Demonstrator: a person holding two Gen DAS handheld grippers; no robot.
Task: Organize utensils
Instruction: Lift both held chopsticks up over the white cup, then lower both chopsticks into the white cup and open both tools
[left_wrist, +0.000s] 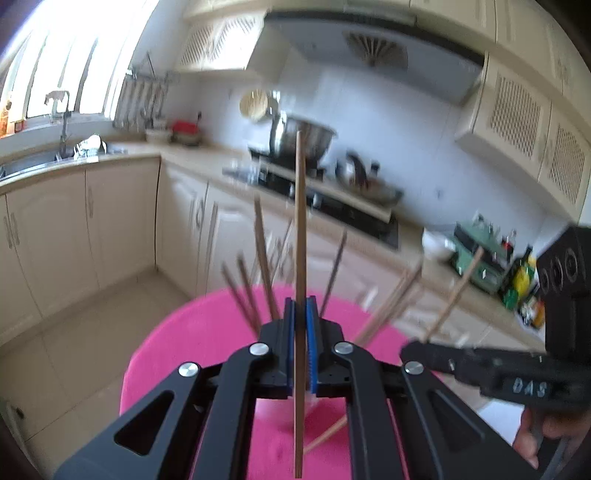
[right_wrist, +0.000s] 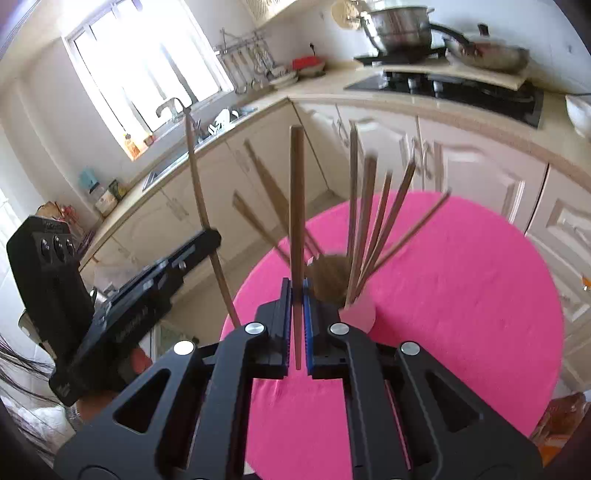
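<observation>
My left gripper (left_wrist: 300, 306) is shut on a single wooden chopstick (left_wrist: 299, 221) that stands upright between its blue pads. Behind it, several more chopsticks (left_wrist: 264, 258) fan upward over the round pink table (left_wrist: 199, 339). In the right wrist view my right gripper (right_wrist: 296, 288) is shut on another chopstick (right_wrist: 296, 206), also upright. Just beyond it, a pale cup (right_wrist: 360, 314) on the pink table (right_wrist: 461, 295) holds several fanned chopsticks (right_wrist: 369, 214). Each gripper shows in the other's view: the right gripper (left_wrist: 412, 350) with its stick (left_wrist: 456, 291), the left gripper (right_wrist: 212, 236) with its stick (right_wrist: 197, 184).
Cream kitchen cabinets (right_wrist: 480, 166) curve round behind the table. The counter carries a stove with a steel pot (right_wrist: 400, 27) and a pan (right_wrist: 487, 55), and a sink (left_wrist: 33, 162) lies under the window. Bottles and boxes (left_wrist: 517, 273) crowd the counter on the right.
</observation>
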